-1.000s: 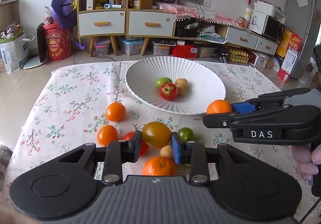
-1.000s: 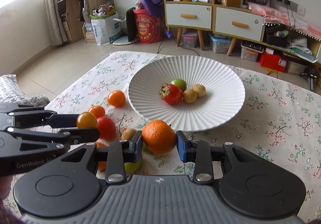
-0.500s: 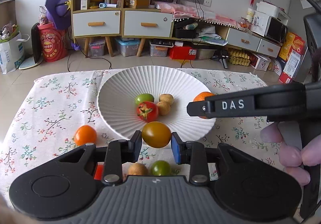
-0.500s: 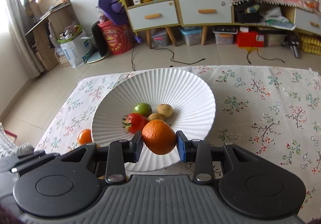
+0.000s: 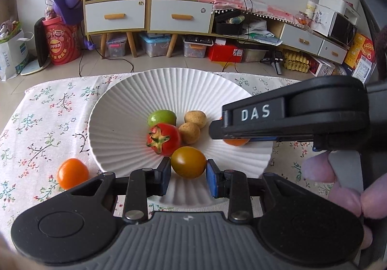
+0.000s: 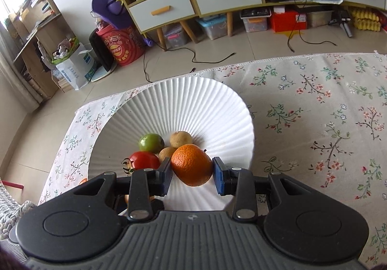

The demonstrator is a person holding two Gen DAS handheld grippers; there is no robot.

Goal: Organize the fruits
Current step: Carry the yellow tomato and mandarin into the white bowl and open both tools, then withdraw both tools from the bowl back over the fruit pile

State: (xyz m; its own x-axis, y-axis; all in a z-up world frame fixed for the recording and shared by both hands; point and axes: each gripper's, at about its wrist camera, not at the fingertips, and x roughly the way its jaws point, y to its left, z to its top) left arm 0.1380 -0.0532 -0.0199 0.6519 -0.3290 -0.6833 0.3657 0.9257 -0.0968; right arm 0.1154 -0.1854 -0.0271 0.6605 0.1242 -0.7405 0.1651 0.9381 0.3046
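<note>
Both grippers hang over the white plate (image 5: 125,110): the left gripper (image 5: 188,176) jaws pinch a yellow tomato (image 5: 188,162), the right gripper (image 6: 192,173) jaws pinch an orange (image 6: 191,164).

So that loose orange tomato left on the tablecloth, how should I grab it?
Pinch the orange tomato across its round middle, coming from above. It sits alone on the tablecloth, just outside the white plate, so both sides are free for the pads.
</note>
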